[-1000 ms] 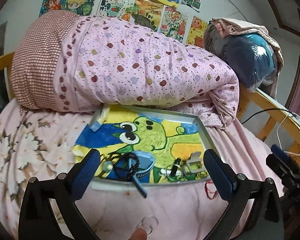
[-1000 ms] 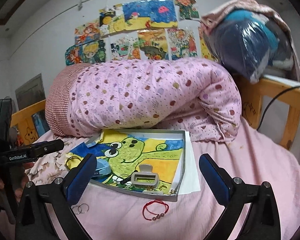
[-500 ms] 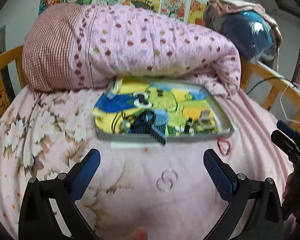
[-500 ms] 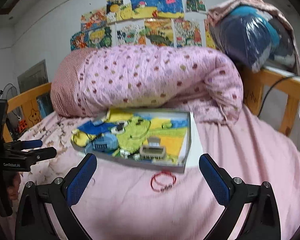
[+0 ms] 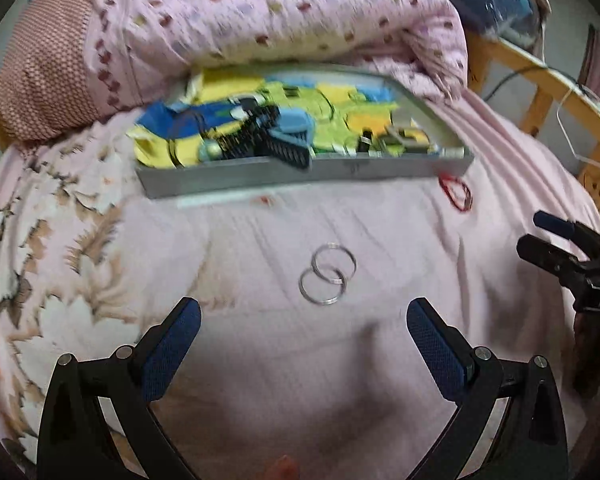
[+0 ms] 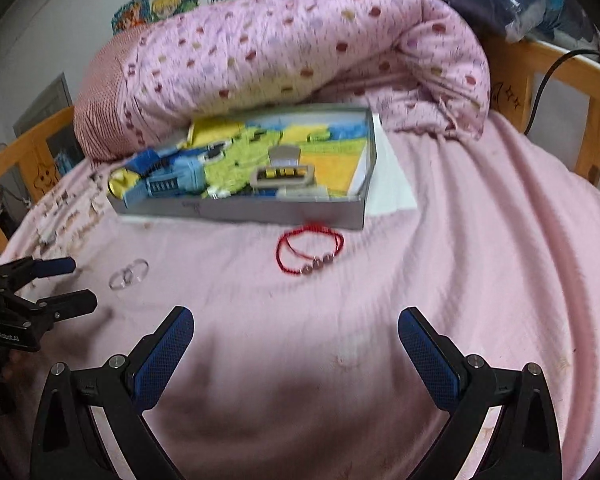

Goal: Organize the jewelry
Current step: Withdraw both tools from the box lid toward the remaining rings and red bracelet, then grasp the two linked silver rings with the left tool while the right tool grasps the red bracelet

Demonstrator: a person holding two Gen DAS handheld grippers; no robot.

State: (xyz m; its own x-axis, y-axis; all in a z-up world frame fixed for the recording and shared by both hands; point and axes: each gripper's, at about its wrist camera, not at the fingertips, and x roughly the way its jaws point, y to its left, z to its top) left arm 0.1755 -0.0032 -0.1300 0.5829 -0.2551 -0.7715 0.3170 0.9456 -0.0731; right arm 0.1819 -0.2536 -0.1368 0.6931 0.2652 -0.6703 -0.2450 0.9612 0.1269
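Both jaws stand released and empty: left gripper (image 5: pixel 303 338) hovers just short of the two linked silver rings (image 5: pixel 327 274), which lie on the pink bedsheet (image 5: pixel 380 360) at twelve o'clock from its tips; right gripper (image 6: pixel 296 342) faces the red string bracelet (image 6: pixel 309 253), also at twelve o'clock, just in front of the grey tray (image 6: pixel 260 210); the tray already carries a grey hair clip (image 6: pixel 282 176) and a blue comb (image 6: pixel 168 188). As I judge it, the rings are thin and flat on soft cloth; jaws closing low could pinch sheet instead, or nudge the rings apart; the bracelet's slack cord could slip or snag on the tray wall; motion blur makes my aim uncertain.
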